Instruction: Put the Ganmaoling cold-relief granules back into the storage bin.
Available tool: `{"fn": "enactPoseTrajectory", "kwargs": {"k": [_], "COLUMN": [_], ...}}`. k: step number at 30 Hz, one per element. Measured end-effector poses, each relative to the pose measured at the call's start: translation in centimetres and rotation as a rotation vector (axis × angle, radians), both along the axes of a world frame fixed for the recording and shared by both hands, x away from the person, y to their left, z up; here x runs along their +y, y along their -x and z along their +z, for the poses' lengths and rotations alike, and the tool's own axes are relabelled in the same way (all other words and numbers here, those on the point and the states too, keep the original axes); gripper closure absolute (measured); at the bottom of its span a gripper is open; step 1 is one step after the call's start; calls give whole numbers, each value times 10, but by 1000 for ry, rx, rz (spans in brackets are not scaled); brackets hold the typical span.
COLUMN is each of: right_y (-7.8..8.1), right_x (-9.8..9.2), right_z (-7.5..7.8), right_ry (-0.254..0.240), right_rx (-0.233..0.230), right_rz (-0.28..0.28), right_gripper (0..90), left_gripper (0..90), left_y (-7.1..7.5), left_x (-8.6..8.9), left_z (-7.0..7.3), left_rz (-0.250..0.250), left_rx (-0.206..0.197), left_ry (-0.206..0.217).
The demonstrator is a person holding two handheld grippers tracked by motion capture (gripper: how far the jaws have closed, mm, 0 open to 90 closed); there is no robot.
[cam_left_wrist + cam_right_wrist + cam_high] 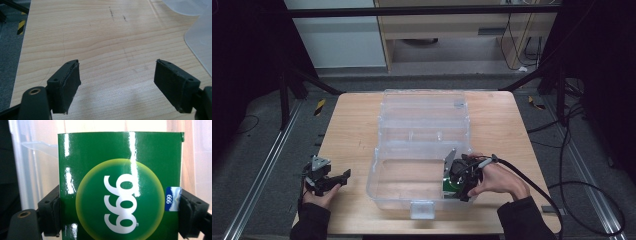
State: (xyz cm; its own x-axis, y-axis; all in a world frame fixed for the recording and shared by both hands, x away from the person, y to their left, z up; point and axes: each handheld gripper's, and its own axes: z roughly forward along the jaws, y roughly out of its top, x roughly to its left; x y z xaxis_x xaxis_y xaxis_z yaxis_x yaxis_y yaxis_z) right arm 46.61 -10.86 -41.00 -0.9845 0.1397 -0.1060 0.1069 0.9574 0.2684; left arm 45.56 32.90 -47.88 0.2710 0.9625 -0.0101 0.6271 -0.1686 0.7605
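Observation:
A clear plastic bin (387, 187) with its lid folded back stands in the middle of the wooden table (352, 130). My right gripper (455, 186) reaches into the bin's right front corner, shut on a glossy green box (120, 187) printed with a yellow-edged circle and white digits; its pads press both sides of the box. The green box (447, 187) shows inside the bin wall. My left gripper (117, 82) hangs open over bare wood, nothing between its pads; it sits left of the bin near the front left table edge (339, 181).
The bin's rounded corner (200, 42) lies to the right of the left gripper. A latch tab (422, 210) sticks out at the bin's front. Dark floor, metal rails (262, 170) and cables (582, 185) surround the table.

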Motion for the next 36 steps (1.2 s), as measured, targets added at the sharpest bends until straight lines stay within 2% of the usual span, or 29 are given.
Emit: {"fn": "enactPoseTrajectory", "kwargs": {"k": [3, 12, 16, 22, 23, 26, 27, 31, 32, 33, 35, 36], "right_y": [0, 1, 1, 9, 9, 14, 17, 20, 20, 22, 24, 24], "right_x": [2, 2, -2, -15, -15, -22, -27, -41, -41, -50, -58, -58], "right_z": [-2, -3, 4, 24, 24, 34, 40, 52, 52, 55, 56, 56], "right_ry": [16, 23, -1, -78, -78, -132, -169, -249, -249, -292, -319, -319], "right_rx": [2, 6, -7, -36, -36, -63, -89, -150, -150, -170, -196, -196], "right_rz": [2, -12, -17, -43, -43, -55, -77, -133, -133, -167, -207, -207], "right_gripper": [148, 141, 140, 128, 128, 124, 124, 108, 108, 104, 87, 87], "left_gripper": [202, 202, 202, 202, 202, 202, 202, 202, 202, 202, 202, 202], "left_y": [0, 0, 0, 0, 0, 0, 0, 0, 0, 0, 0, 0], "left_x": [0, 0, 0, -1, -1, -1, -1, -1, -1, -1, -1, -1], "left_z": [0, 0, 0, 0, 0, 0, 0, 0, 0, 0, 0, 0], "left_rz": [-1, -1, -1, -1, -1, -1, -1, 0, 0, 0, 0, 0], "left_rx": [0, 0, 1, 1, 0, 1, 0, 0, 0, 0, 1, 1], "left_ry": [0, 0, -1, -1, -2, -3, -2, -2, -2, -2, -2, -2]}}
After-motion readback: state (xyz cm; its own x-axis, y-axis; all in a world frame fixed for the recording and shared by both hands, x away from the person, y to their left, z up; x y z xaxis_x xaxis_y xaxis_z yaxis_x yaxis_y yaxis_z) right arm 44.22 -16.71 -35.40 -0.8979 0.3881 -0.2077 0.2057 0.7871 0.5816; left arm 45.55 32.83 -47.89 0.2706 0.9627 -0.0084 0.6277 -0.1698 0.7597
